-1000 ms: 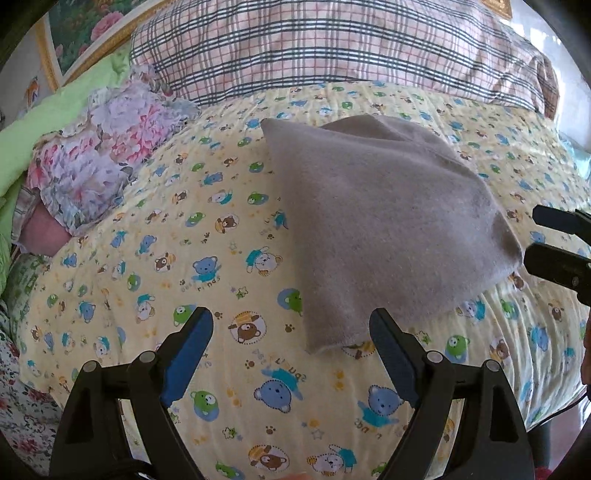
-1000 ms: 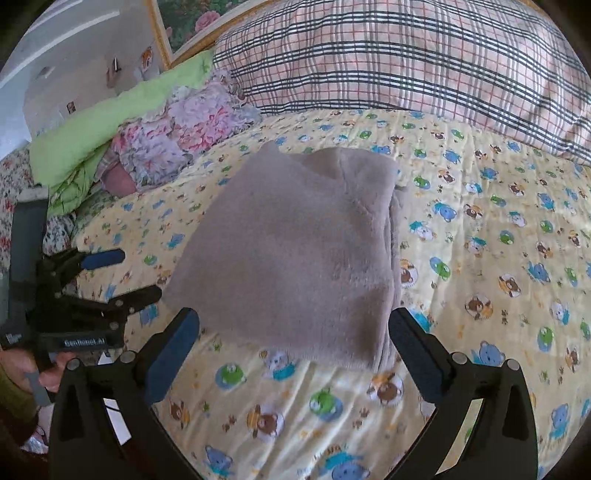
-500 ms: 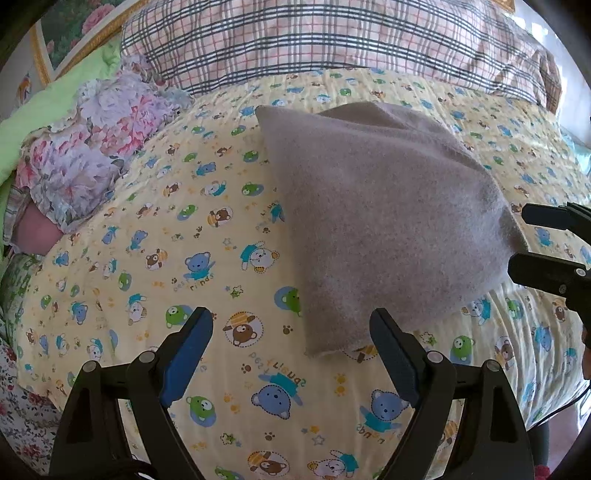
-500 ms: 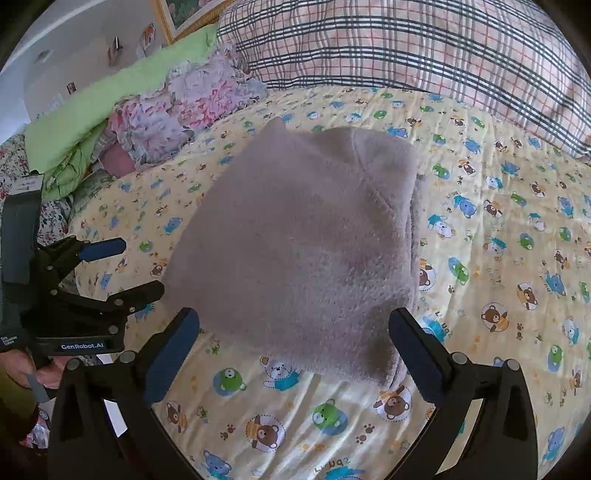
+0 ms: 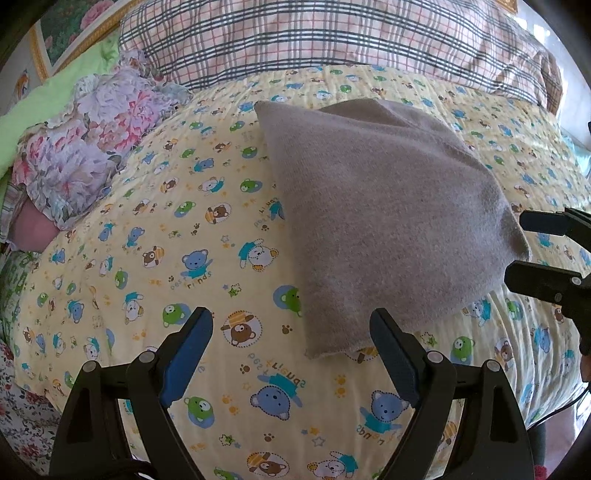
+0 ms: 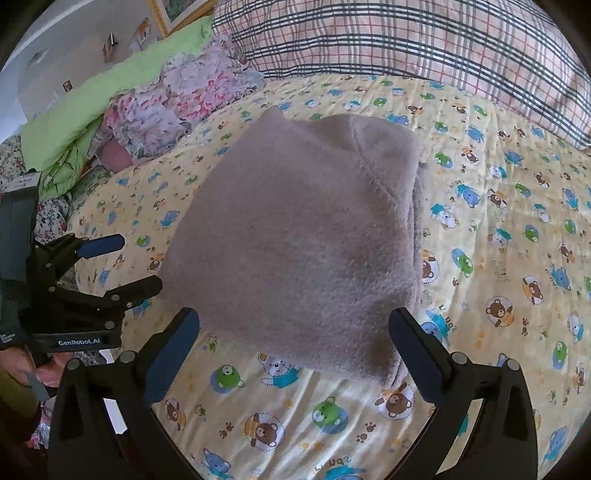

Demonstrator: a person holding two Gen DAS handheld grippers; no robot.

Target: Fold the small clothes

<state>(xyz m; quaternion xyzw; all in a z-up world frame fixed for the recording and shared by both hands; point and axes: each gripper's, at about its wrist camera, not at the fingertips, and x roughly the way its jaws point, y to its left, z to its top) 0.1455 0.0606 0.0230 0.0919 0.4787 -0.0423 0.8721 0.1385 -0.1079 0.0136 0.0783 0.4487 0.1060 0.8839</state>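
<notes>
A folded grey-brown fleece garment (image 6: 299,236) lies flat on the yellow quilted bedcover printed with cartoon bears (image 6: 509,266), below a plaid pillow (image 6: 406,40). The left gripper (image 5: 291,345) hovers at its near-left corner, jaws spread wide and empty. The right gripper (image 6: 293,341) hangs over its near edge, equally wide and holding nothing

The folded grey garment (image 5: 388,221) covers the bedspread (image 5: 155,240) beneath it, and how many layers it holds cannot be counted, though stacked edges show along its right side in the right wrist view. The right gripper (image 5: 517,254) is cut off by the left view's right edge (only two fingers show). A framed picture (image 5: 62,33) near the bed's far left corner is cropped, possibly flowers.
</notes>
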